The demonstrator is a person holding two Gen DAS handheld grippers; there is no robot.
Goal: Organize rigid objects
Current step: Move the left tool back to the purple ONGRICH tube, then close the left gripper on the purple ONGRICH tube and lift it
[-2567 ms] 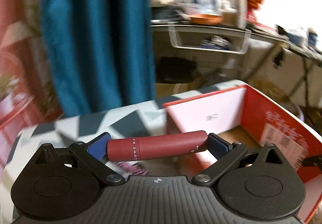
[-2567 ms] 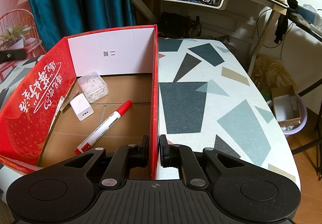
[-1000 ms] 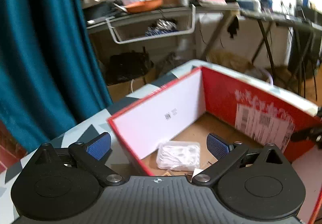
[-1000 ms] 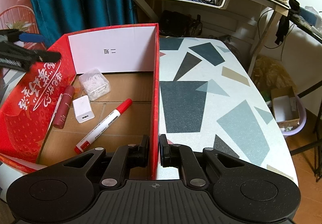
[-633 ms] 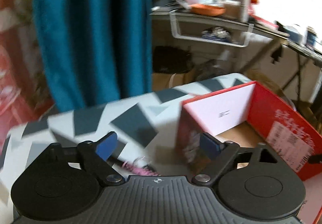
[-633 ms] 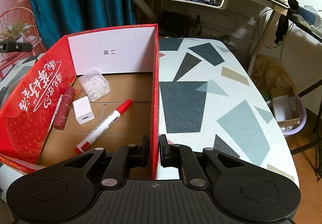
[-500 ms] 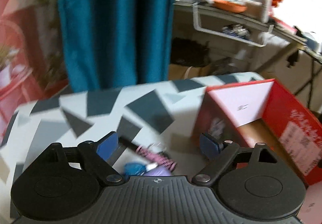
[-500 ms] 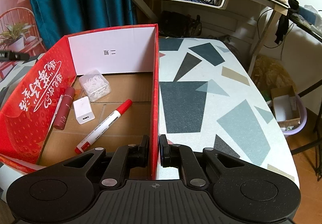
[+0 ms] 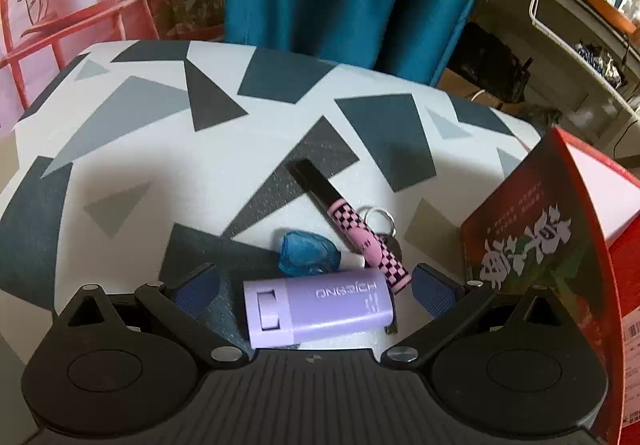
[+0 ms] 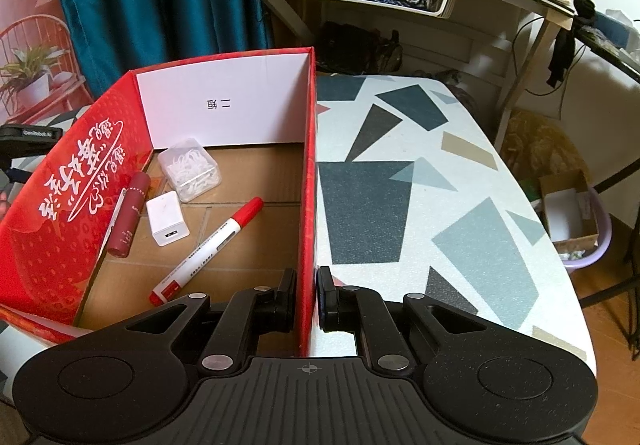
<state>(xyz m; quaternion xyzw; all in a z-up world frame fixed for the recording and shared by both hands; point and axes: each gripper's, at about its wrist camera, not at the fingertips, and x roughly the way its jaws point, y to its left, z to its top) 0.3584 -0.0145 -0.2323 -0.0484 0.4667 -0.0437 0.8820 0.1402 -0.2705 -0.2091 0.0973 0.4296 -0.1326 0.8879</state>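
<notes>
My left gripper w/ jaws opening wide, lilac case lying between the pads, untouched, on the table beside pink keychain & blue piece. Right gripper clamped on red box side wall.

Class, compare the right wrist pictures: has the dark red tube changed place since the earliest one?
Yes. The dark red tube was absent from the red box then; it now lies on the box floor along the left wall, beside the white charger.
</notes>
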